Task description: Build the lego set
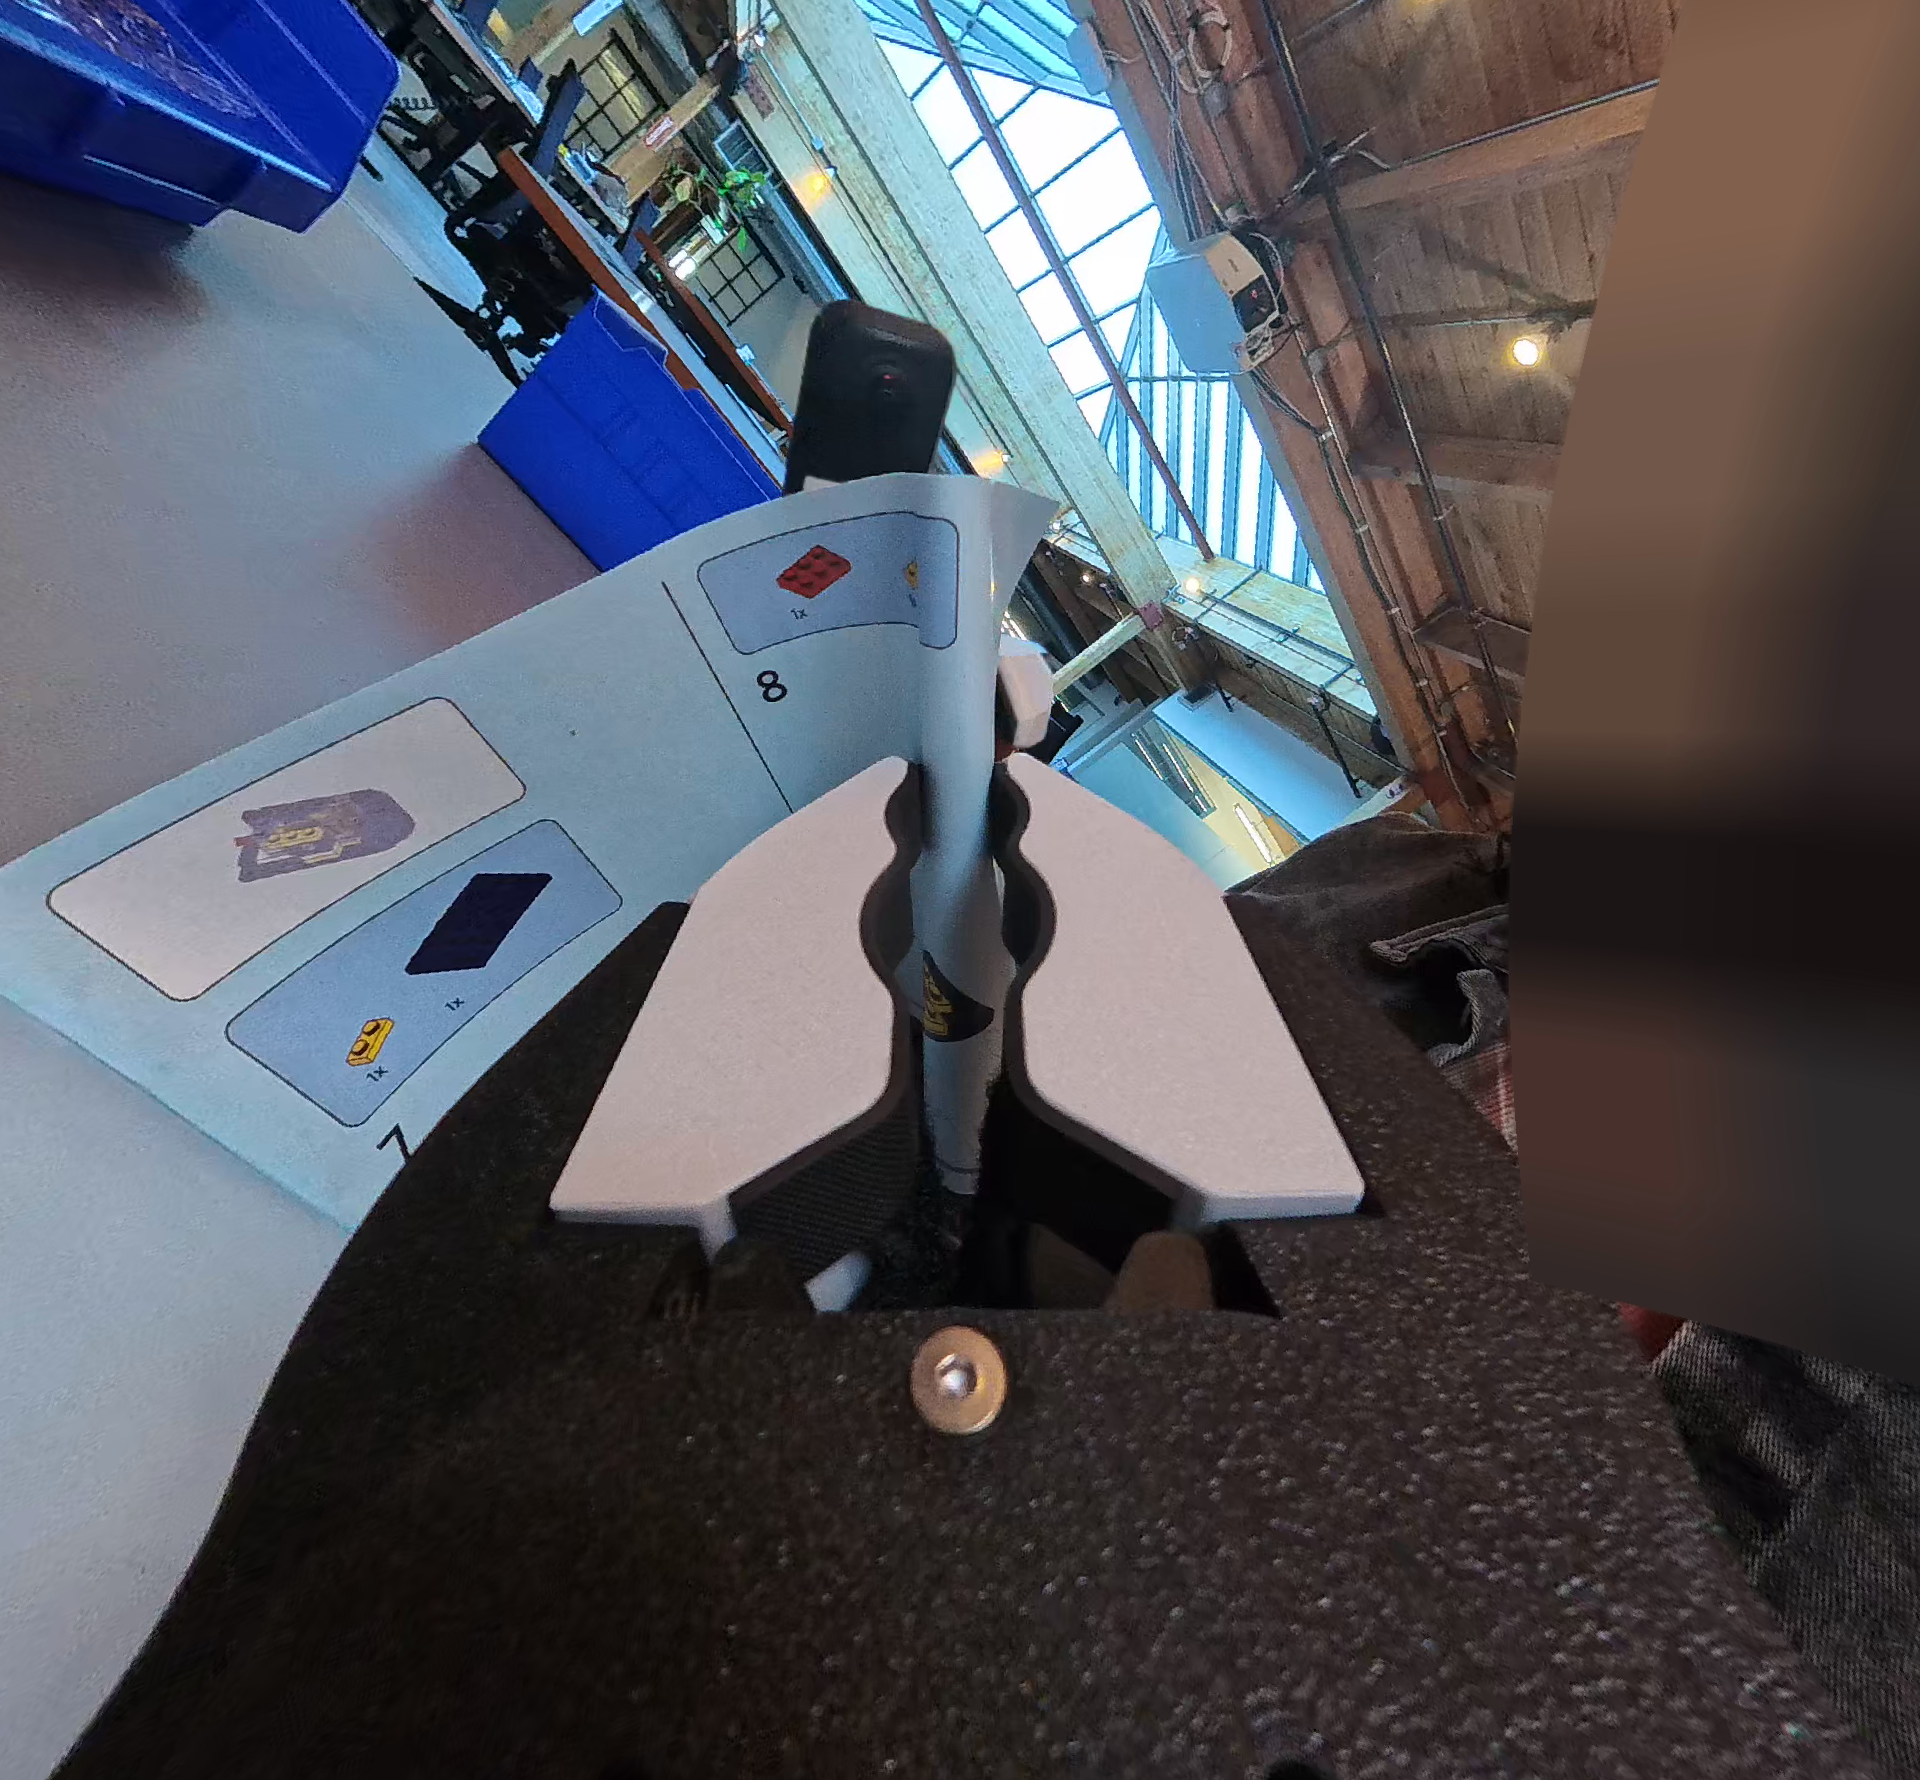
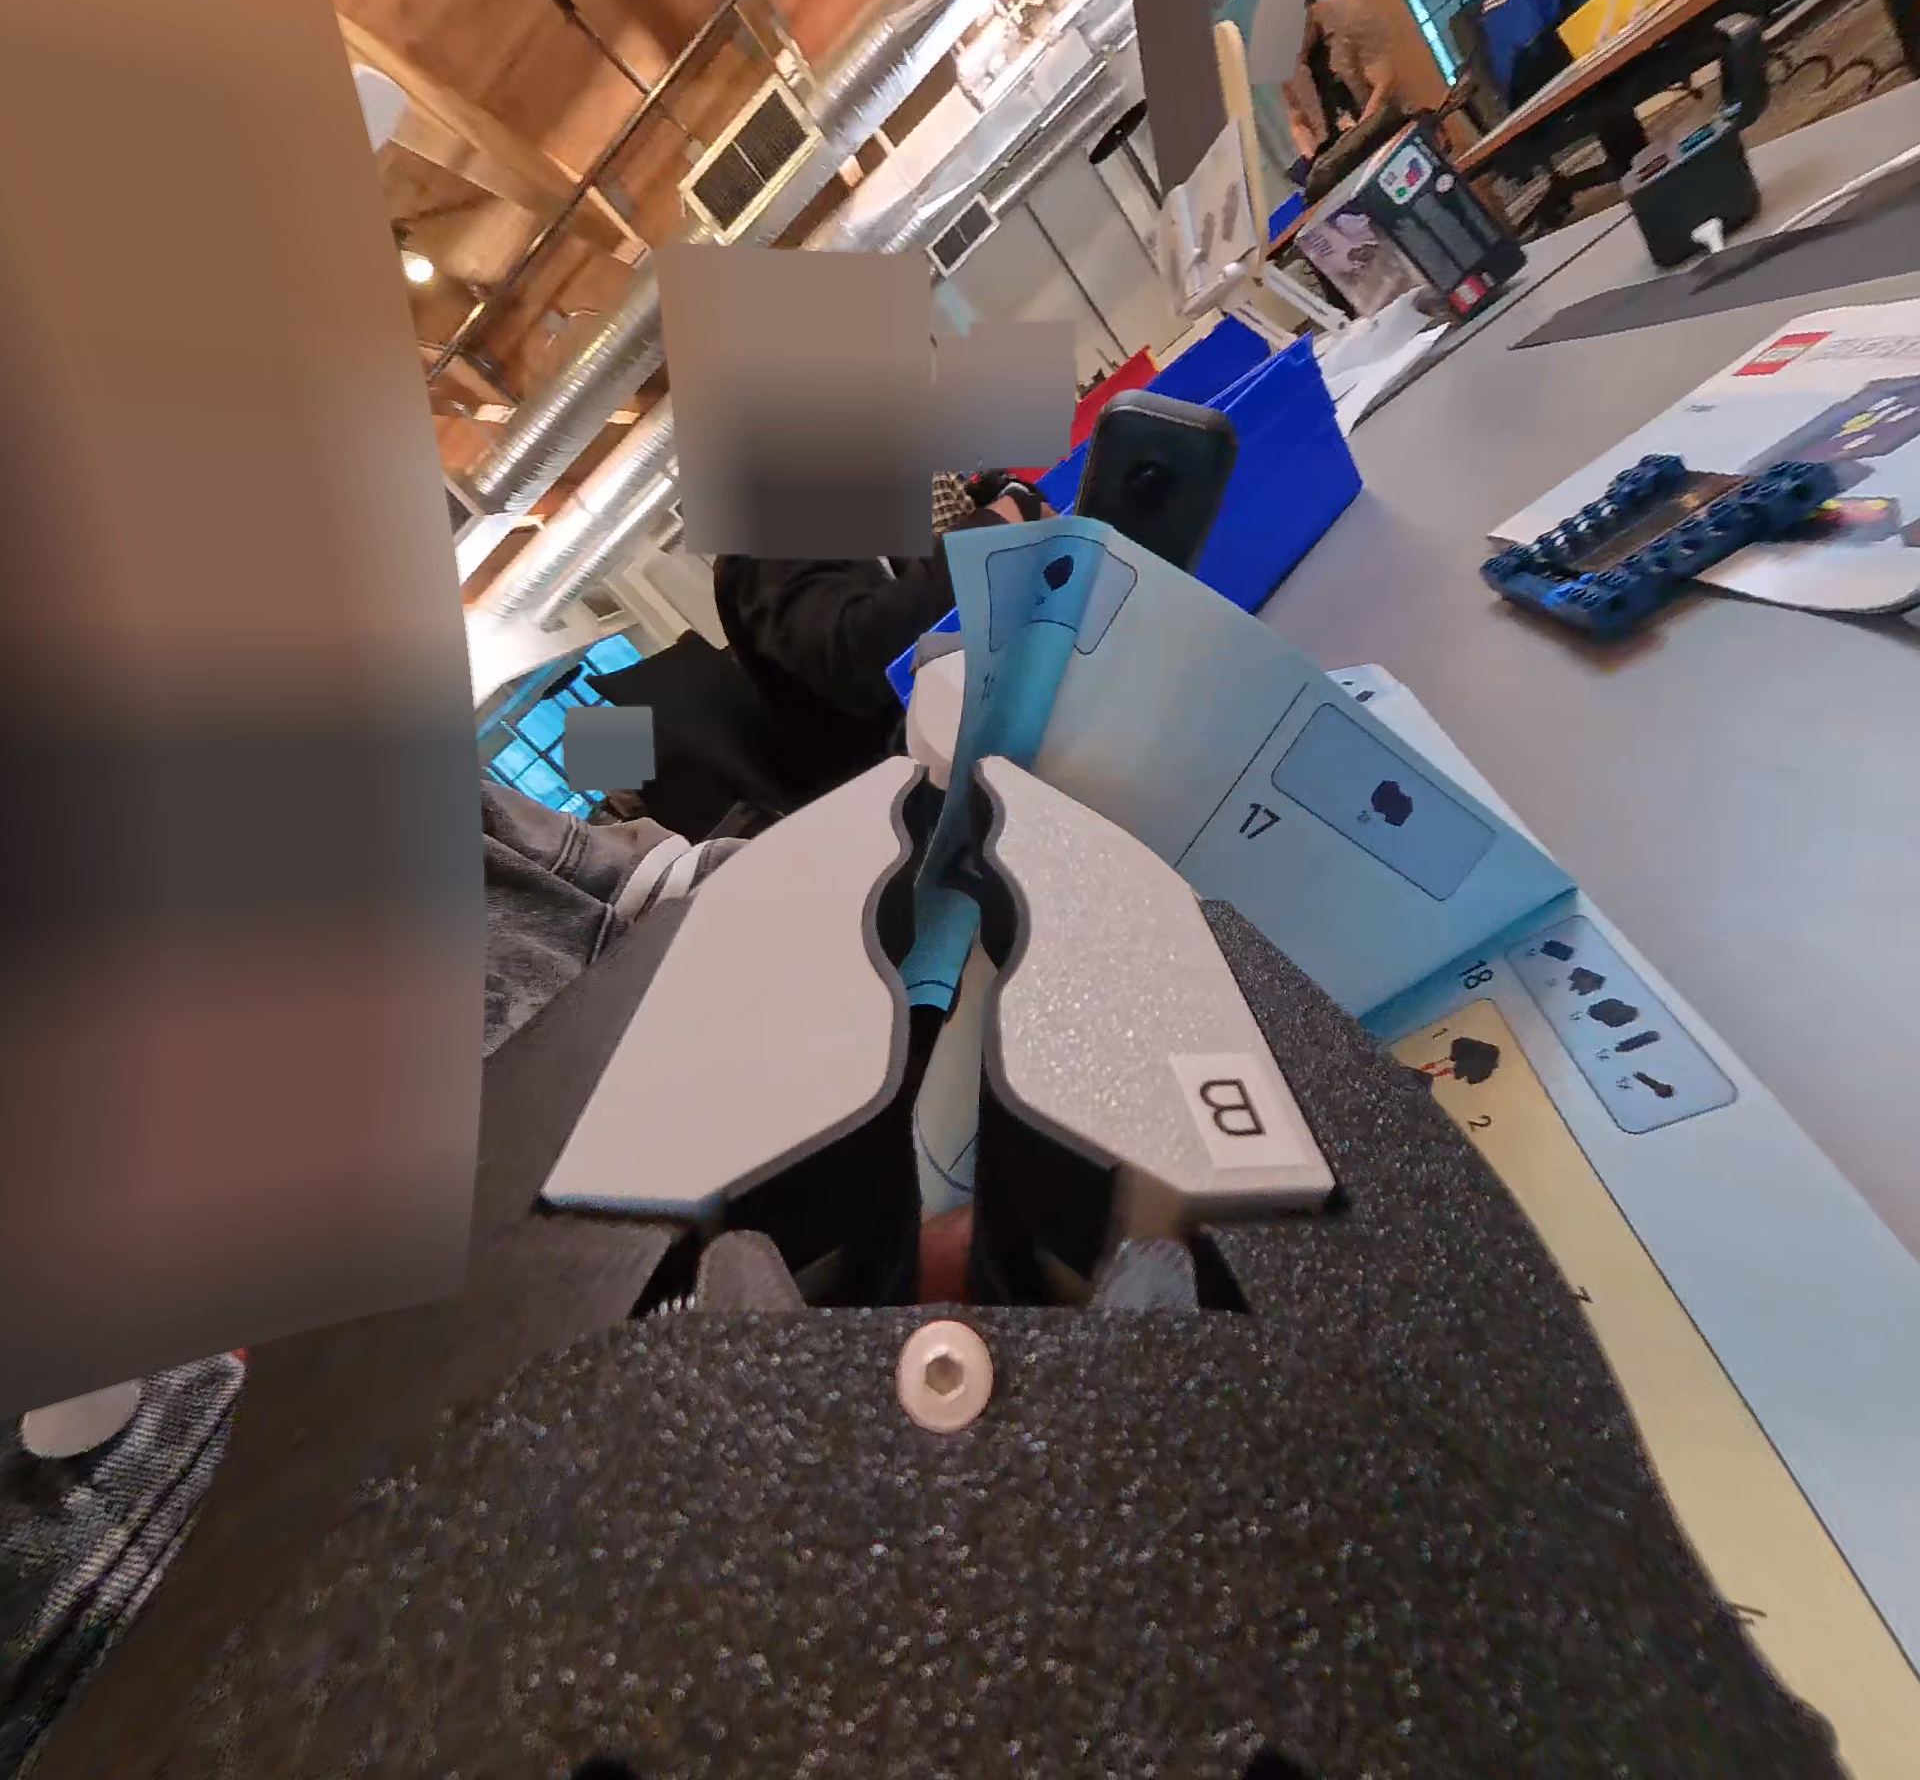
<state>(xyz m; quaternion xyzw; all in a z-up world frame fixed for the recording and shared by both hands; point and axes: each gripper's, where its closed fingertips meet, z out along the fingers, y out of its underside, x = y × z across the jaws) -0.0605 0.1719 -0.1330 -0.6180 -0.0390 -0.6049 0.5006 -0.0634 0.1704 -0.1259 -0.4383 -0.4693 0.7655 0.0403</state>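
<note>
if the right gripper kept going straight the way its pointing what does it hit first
Probably the other gripper's white finger, showing just past the tips of the right gripper, whose jaws are closed on a curled blue instruction page. A black camera stands farther on and to the right. Depth is hard to judge.

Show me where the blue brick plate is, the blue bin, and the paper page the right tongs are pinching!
blue brick plate (image 2: 1652, 535): right wrist view, on its studded top.
blue bin (image 2: 1288, 452): right wrist view, on its side wall.
paper page (image 2: 1174, 691): right wrist view, on the lifted sheet above the right tongs (image 2: 954, 780).
</note>
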